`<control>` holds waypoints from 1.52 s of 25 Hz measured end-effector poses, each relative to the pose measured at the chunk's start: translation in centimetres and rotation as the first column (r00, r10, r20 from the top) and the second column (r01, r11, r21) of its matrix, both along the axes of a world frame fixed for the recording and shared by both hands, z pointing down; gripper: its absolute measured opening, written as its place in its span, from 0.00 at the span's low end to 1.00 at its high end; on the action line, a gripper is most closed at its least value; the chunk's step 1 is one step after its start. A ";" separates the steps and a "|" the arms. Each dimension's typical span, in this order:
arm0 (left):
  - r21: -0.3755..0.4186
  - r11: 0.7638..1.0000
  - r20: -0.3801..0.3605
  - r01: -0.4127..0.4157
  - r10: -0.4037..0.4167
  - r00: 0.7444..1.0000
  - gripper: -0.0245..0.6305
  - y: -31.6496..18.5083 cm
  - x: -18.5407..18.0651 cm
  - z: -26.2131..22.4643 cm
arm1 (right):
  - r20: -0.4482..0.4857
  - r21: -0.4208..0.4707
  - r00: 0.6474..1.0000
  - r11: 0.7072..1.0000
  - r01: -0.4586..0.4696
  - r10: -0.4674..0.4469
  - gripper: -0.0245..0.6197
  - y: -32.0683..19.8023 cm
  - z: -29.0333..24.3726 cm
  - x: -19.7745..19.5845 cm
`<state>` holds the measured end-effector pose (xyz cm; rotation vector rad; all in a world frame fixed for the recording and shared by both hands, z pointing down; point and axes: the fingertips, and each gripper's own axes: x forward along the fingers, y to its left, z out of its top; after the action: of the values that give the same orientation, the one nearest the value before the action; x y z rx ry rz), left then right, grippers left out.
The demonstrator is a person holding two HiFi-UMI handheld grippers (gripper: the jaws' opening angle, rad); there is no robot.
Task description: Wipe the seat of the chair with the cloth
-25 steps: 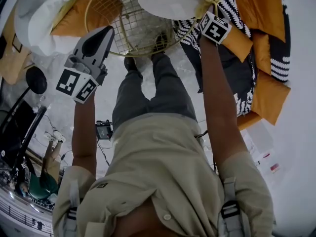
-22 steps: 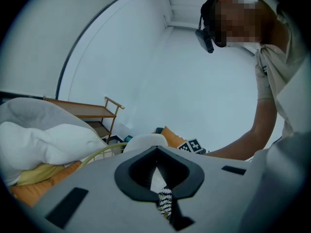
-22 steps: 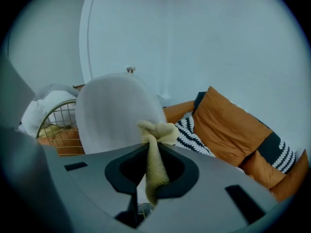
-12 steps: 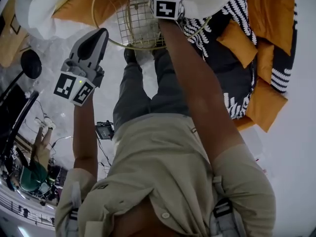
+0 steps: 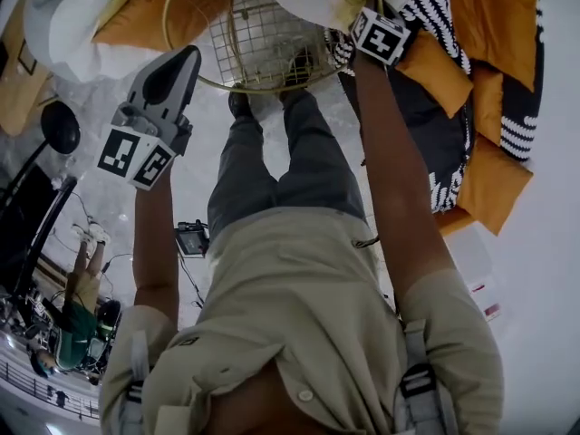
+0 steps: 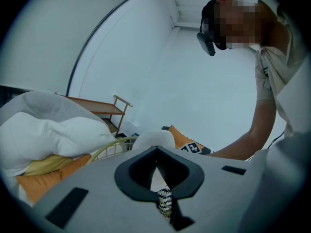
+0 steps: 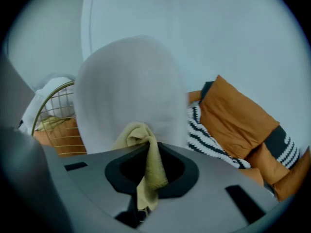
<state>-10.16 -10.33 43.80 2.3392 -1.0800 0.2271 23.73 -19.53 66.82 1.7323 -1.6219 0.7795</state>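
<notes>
One cloth [image 7: 149,171] is pinched in right gripper [image 7: 145,148] jaws; left gripper [image 6: 155,149] jaws closed, empty.

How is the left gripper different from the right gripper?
The right gripper pinches a yellow cloth; the left gripper holds nothing. The right gripper is up by the white cushion at the chair; the left gripper hangs off to its side. Both have closed jaws.

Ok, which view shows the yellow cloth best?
The right gripper view: the yellow cloth hangs centre frame, pinched in the right gripper. The head view shows only a yellow scrap beside that gripper; the left gripper view shows none of it.
</notes>
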 end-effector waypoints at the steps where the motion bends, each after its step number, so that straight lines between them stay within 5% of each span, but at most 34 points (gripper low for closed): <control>1: 0.003 1.000 -0.001 -0.011 0.011 1.000 0.06 -0.2 0.5 0.0 | -0.014 -0.001 0.999 0.999 -0.046 0.046 0.11 0.9 -0.3 2.6; 6: 0.007 0.998 -0.008 -0.067 0.068 0.998 0.06 -0.8 3.1 -0.2 | -0.060 0.033 0.996 0.997 -0.063 0.065 0.11 2.4 -1.9 6.4; 13: 0.007 0.998 -0.007 -0.066 0.066 0.998 0.06 -0.9 2.7 -0.3 | -0.037 0.027 0.998 0.998 -0.058 0.059 0.11 2.0 -1.1 4.0; 19: -0.028 1.000 0.010 0.000 0.000 1.000 0.06 0.3 -0.9 1.2 | 0.034 -0.060 0.995 0.993 0.098 -0.096 0.11 0.7 3.9 -6.6; 23: -0.053 0.997 0.029 0.057 -0.055 0.998 0.06 1.4 -3.9 2.4 | 0.121 -0.020 0.945 0.951 0.309 -0.305 0.11 -1.9 5.8 -18.1; 27: -0.068 0.994 0.041 0.085 -0.082 0.996 0.06 2.2 -5.8 3.2 | 0.126 -0.051 0.929 0.933 0.356 -0.348 0.11 -1.9 7.0 -22.5; 32: -0.054 0.996 0.027 0.077 -0.076 0.997 0.06 1.4 -5.4 2.6 | 0.063 -0.034 0.956 0.956 0.290 -0.287 0.11 -2.1 5.6 -17.1; 35: -0.044 0.998 0.017 0.052 -0.051 0.999 0.06 0.4 -4.3 2.4 | 0.023 -0.065 0.992 0.990 0.122 -0.121 0.11 -0.5 5.7 -8.3; 38: -0.033 0.999 0.012 0.021 -0.020 1.000 0.06 -0.5 -3.1 1.9 | -0.006 -0.093 0.998 0.994 -0.057 0.056 0.11 2.7 5.2 0.6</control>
<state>-13.31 -10.83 45.73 2.2990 -1.0974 0.2497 24.36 -16.79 72.05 1.7188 -1.5157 0.8649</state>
